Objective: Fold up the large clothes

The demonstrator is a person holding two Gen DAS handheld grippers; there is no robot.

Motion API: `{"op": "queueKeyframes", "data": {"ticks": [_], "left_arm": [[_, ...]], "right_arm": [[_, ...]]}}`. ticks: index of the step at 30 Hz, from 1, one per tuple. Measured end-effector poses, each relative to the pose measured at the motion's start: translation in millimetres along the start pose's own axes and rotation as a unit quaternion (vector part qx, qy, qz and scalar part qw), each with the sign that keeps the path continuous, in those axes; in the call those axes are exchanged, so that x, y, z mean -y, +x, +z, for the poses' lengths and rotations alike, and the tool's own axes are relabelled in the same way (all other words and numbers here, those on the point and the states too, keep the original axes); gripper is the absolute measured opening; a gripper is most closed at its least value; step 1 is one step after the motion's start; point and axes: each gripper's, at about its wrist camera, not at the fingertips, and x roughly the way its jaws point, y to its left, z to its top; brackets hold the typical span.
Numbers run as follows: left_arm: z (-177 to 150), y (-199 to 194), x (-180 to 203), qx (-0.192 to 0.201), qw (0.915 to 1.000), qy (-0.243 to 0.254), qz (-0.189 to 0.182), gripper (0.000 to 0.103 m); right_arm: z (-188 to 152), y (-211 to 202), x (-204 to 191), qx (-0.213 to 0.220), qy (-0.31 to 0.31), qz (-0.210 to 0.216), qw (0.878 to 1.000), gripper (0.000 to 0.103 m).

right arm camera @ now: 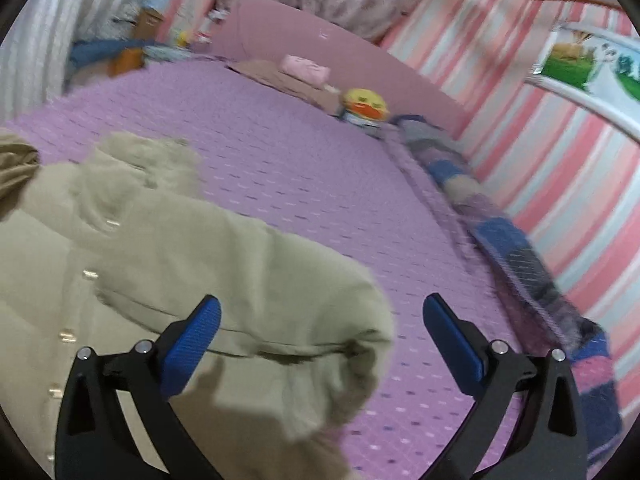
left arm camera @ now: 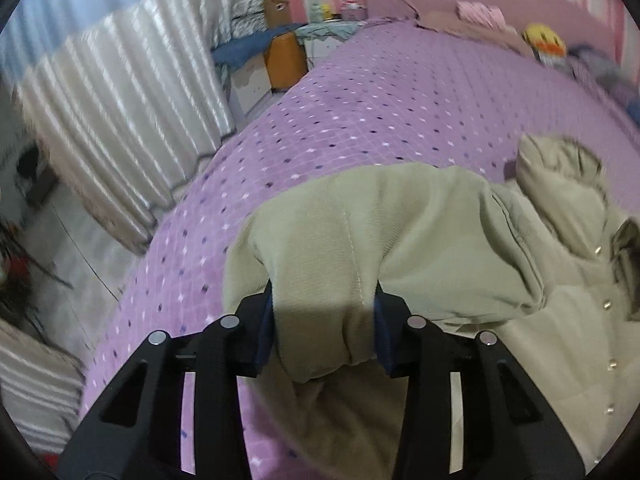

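Observation:
A beige padded coat [left arm camera: 460, 240] with snap buttons lies on the purple dotted bedspread [left arm camera: 360, 92]. My left gripper [left arm camera: 324, 312] is shut on the coat's left sleeve, whose cuff bulges between the blue pads. In the right wrist view the coat [right arm camera: 140, 248] fills the lower left, with its collar raised and its right sleeve [right arm camera: 312, 320] lying across toward the middle. My right gripper [right arm camera: 320, 336] is open and empty, its jaws wide apart just above the sleeve end.
The bedspread [right arm camera: 320, 168] stretches far ahead to a pink headboard [right arm camera: 320, 40] with a yellow plush toy [right arm camera: 366, 104]. A blue and purple blanket [right arm camera: 500, 232] lies along the striped wall on the right. White curtains [left arm camera: 120, 100] and floor lie left of the bed.

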Motion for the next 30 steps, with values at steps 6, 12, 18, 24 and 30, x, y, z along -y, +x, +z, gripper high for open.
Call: {"op": "queueKeyframes", "data": {"ticks": [6, 12, 18, 24, 30], "left_arm": [[-17.4, 11.5, -51.5, -0.016, 0.9967, -0.079, -0.014, 0.041], [-24.0, 27.3, -111.4, -0.044, 0.9863, -0.15, -0.053, 0.043], [-23.0, 35.7, -126.7, -0.041, 0.9921, -0.115, 0.028, 0.049], [-14.5, 36.3, -126.4, -0.035, 0.9939, -0.064, 0.082, 0.053], [-30.1, 22.4, -149.6, -0.035, 0.9943, -0.072, 0.071, 0.064]], "right_arm": [[5.8, 25.9, -29.8, -0.035, 0.036, 0.159, 0.986, 0.101], [12.1, 70.3, -84.3, -0.09, 0.036, 0.214, 0.972, 0.1], [0.2, 102.9, -109.5, -0.118, 0.03, 0.183, 0.976, 0.037], [17.5, 82.1, -99.4, -0.106, 0.073, 0.206, 0.97, 0.018], [50.1, 38.1, -131.8, -0.074, 0.075, 0.28, 0.954, 0.017]]}}
